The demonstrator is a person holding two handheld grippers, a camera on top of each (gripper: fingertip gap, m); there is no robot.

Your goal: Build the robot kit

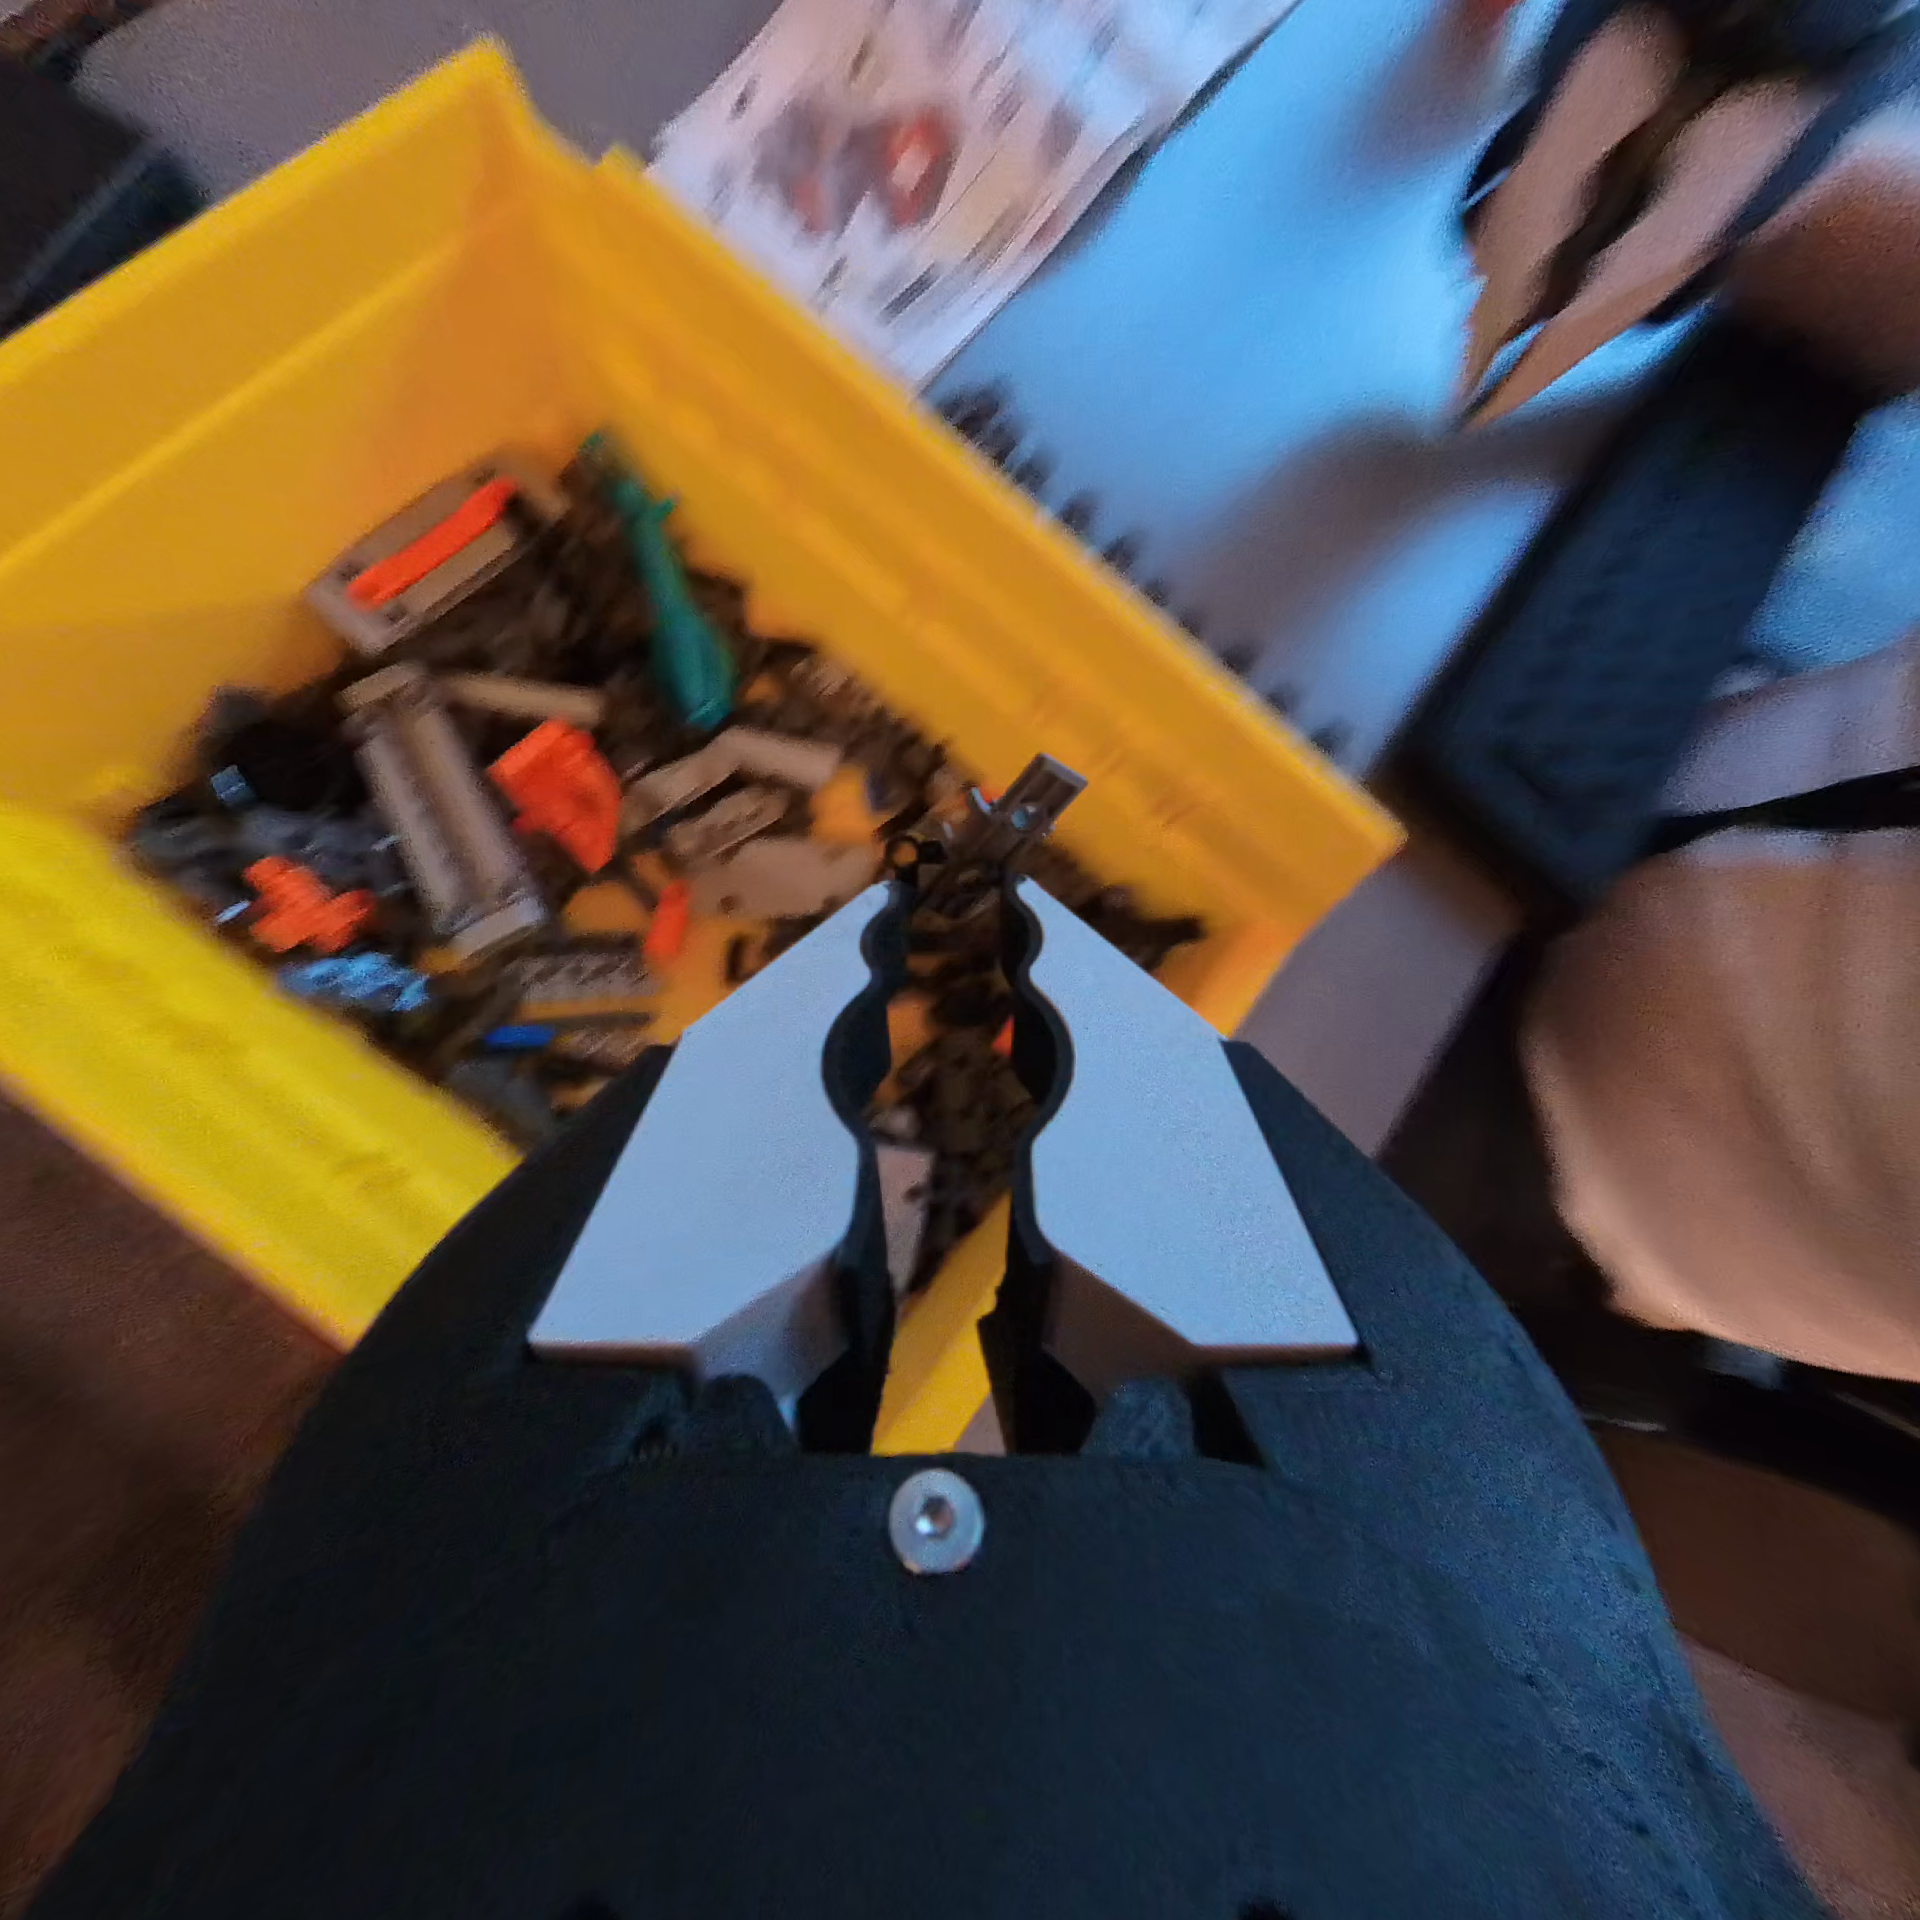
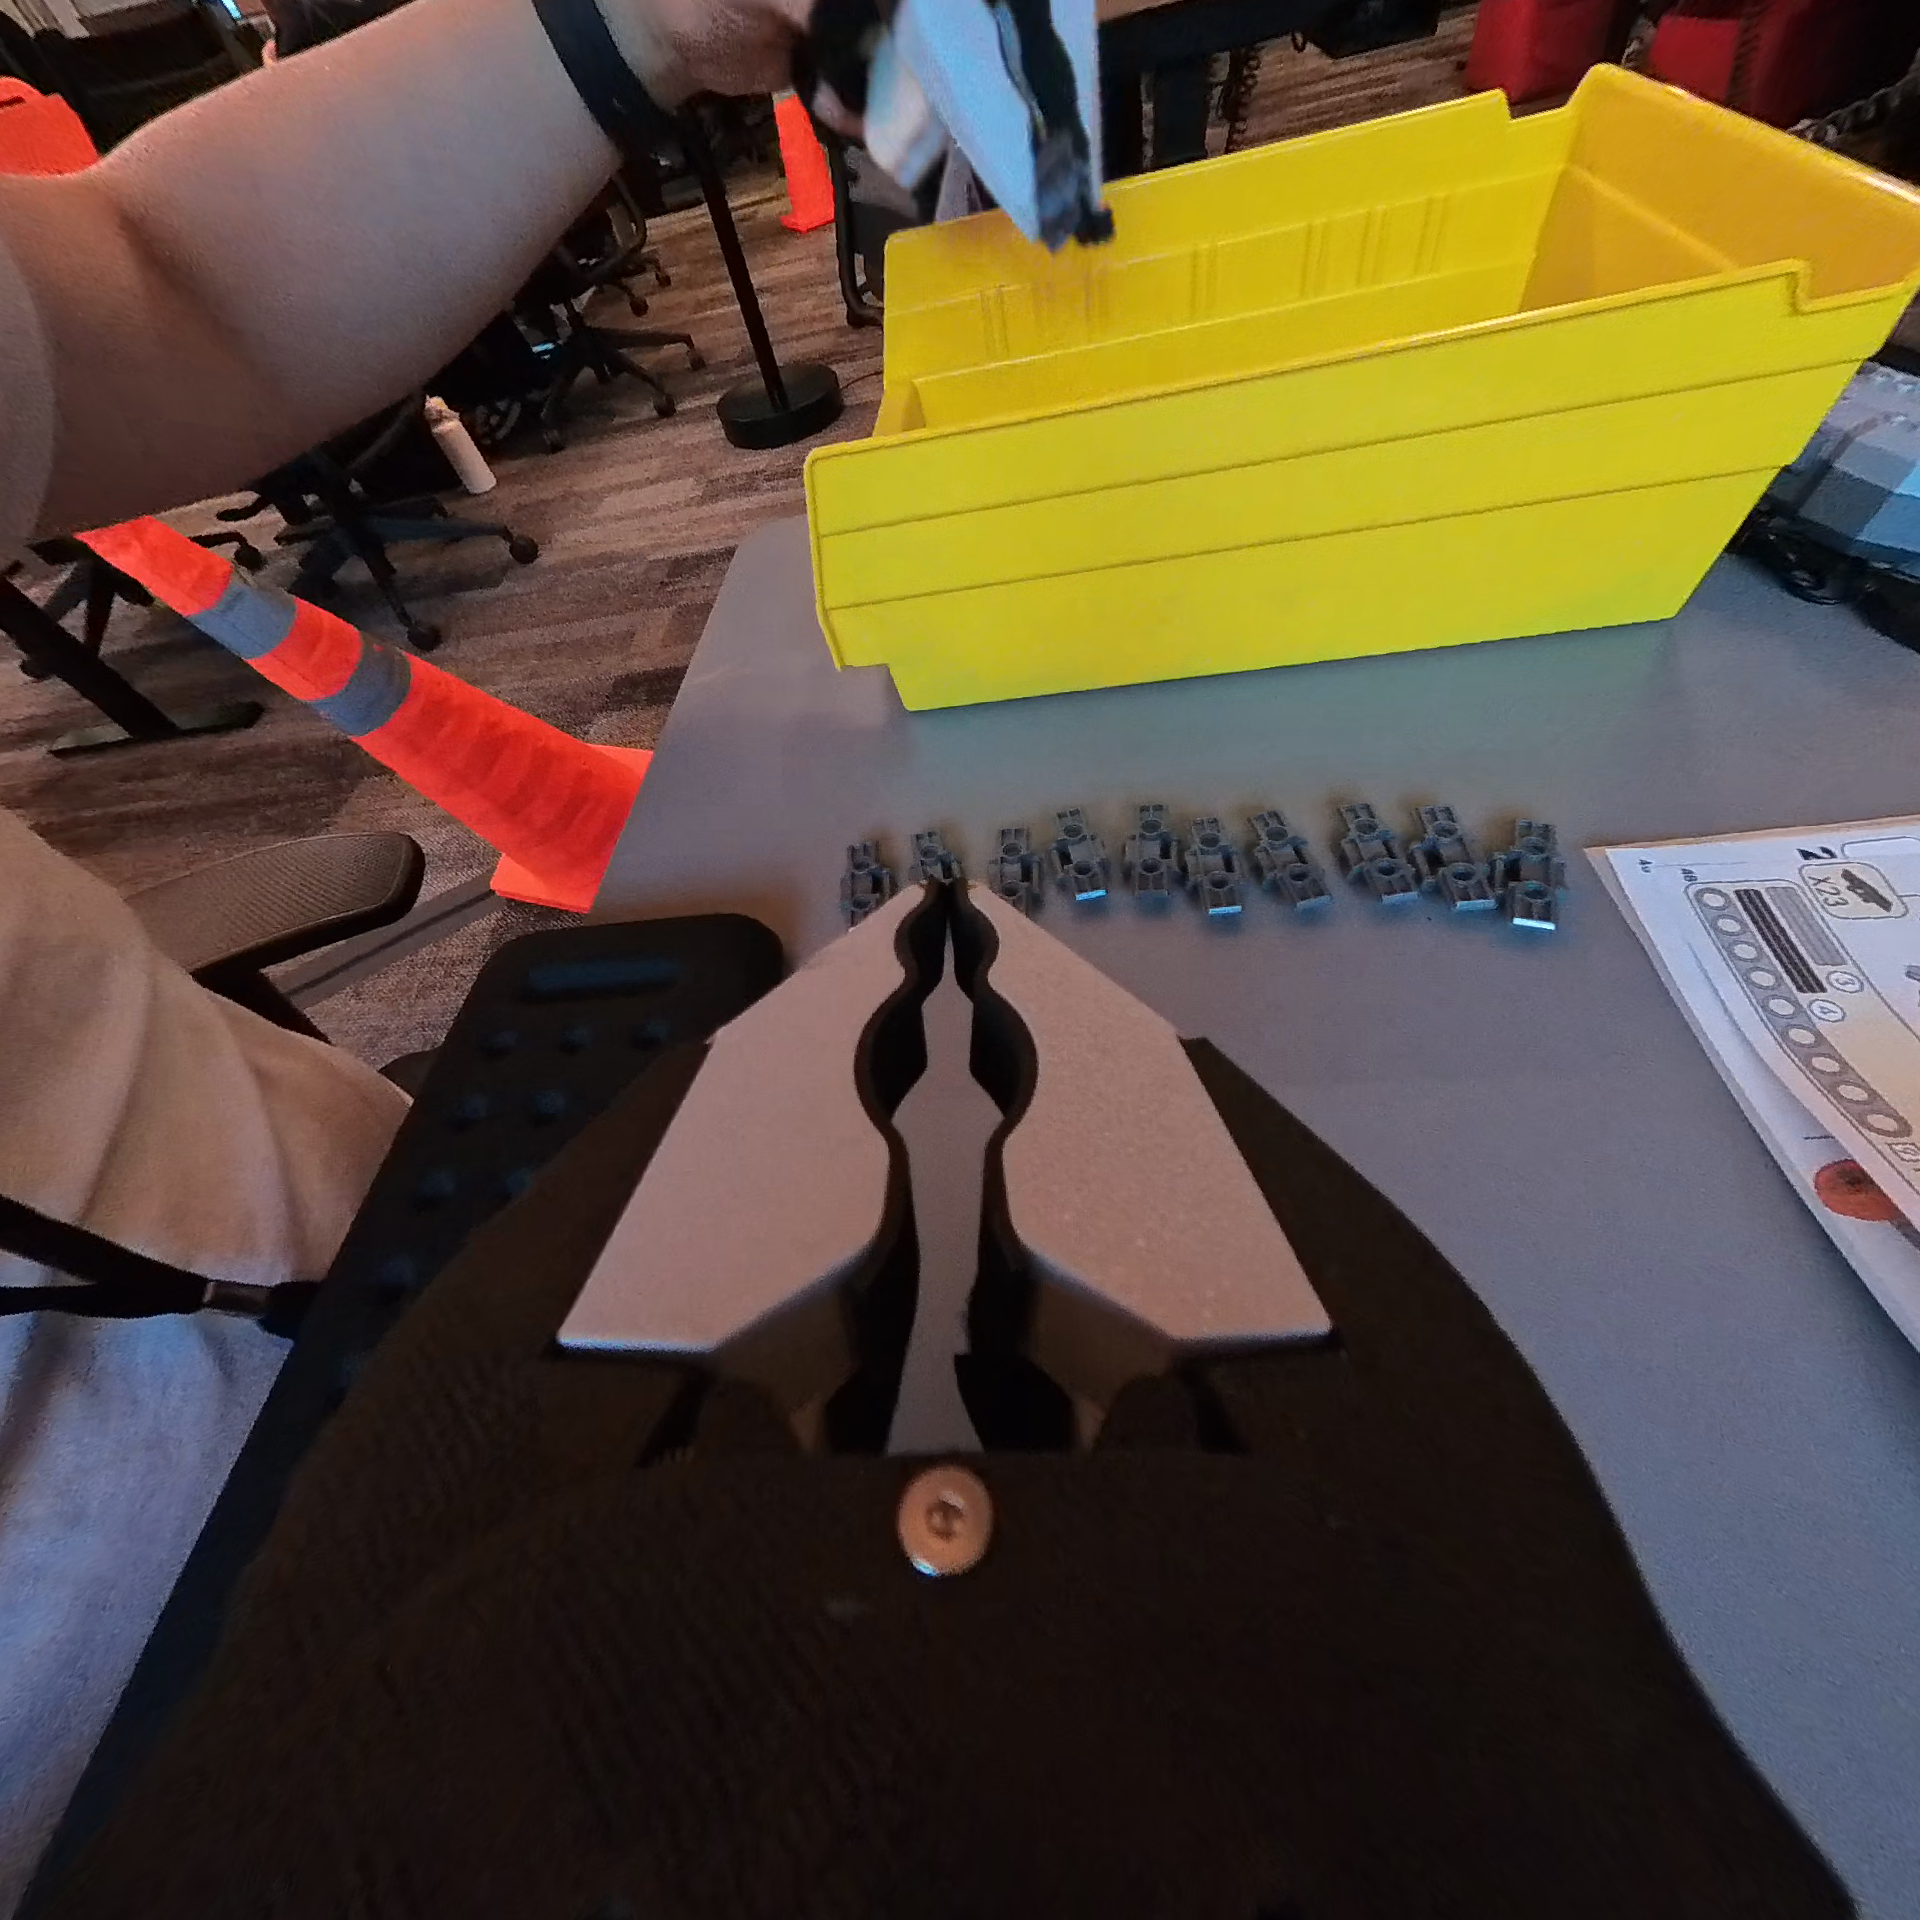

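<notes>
My left gripper (image 1: 956,883) is shut on a small grey connector piece (image 1: 1023,816) and holds it above the yellow bin (image 1: 312,312), which holds several mixed building parts. The right wrist view also shows that gripper (image 2: 1049,156) over the bin (image 2: 1299,520), with a dark piece (image 2: 1081,223) at its tips. My right gripper (image 2: 948,899) is shut and holds nothing. It hovers low over the grey table (image 2: 1351,1143), at the left end of a row of several small grey connector pieces (image 2: 1216,873).
An instruction sheet (image 2: 1787,1039) lies on the table at the right and shows blurred behind the bin in the left wrist view (image 1: 914,156). An orange cone (image 2: 416,707) lies on the floor past the table's left edge. Office chairs stand beyond it. The gap from one gripper's tips to the other's is roughly 25 cm.
</notes>
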